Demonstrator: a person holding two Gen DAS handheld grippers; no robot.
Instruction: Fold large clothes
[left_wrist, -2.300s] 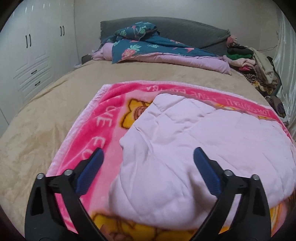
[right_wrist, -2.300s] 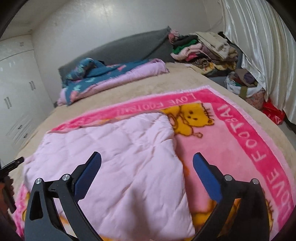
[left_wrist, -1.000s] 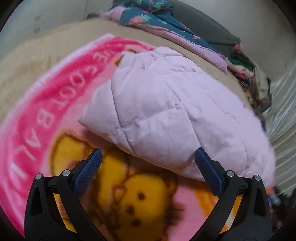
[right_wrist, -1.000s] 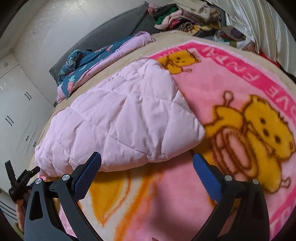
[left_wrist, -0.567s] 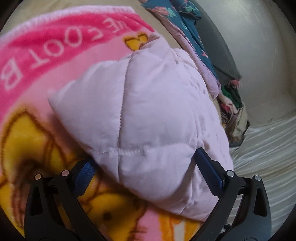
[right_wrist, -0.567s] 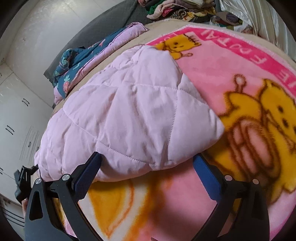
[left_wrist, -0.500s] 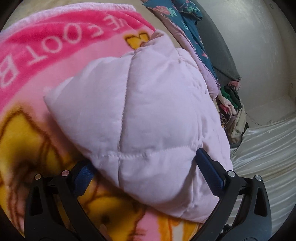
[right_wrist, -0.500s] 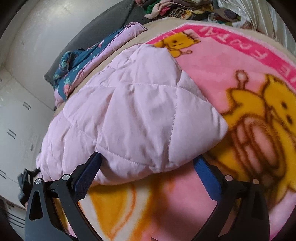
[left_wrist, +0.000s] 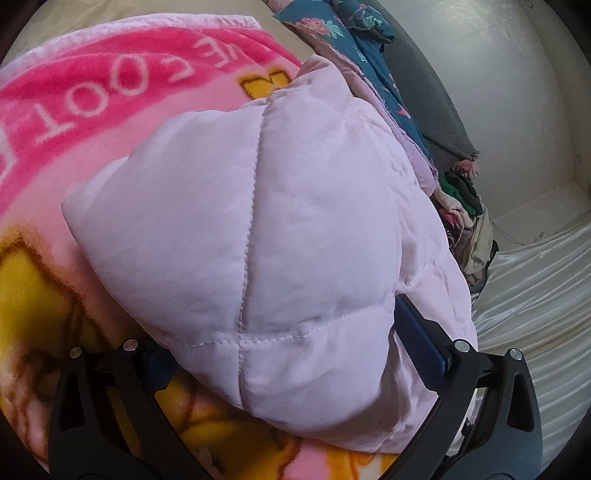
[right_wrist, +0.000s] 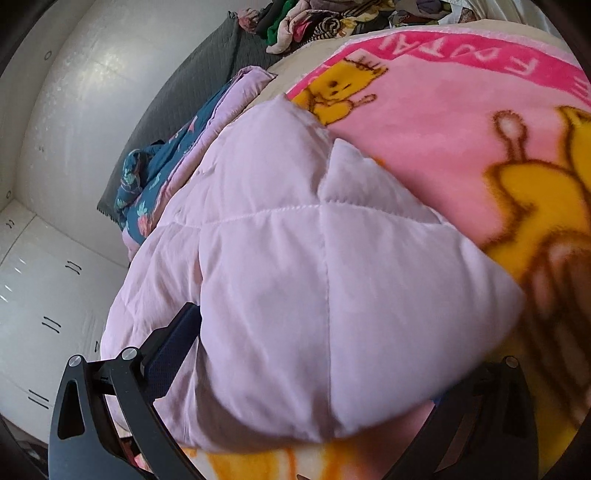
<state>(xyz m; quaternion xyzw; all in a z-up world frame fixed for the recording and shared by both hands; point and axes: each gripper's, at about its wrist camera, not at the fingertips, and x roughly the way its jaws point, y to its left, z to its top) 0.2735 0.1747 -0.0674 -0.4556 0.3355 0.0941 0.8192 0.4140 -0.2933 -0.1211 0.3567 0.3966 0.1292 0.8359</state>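
Looking along the left gripper (left_wrist: 291, 350), we see its fingers spread wide, one on each side of a near corner of the pink quilted jacket (left_wrist: 280, 206); they are not yet pressed on it, so we call this tool released. The jacket lies already doubled on the pink cartoon blanket (left_wrist: 110, 74), which covers the bed, and its corner fills the space between the jaws. In the right wrist view, the right gripper (right_wrist: 317, 373) stands the same way, wide apart around the other near corner of the jacket (right_wrist: 295, 280), with one finger (right_wrist: 170, 343) beside the padded edge and the other hidden under the cloth. We judge that the jacket is light but thick and springy, and its smooth shell may slip, so a thin pinch could lose it. It seems better to take hold deep at the stitched seam near each corner, catching all layers together before lifting for the next fold.
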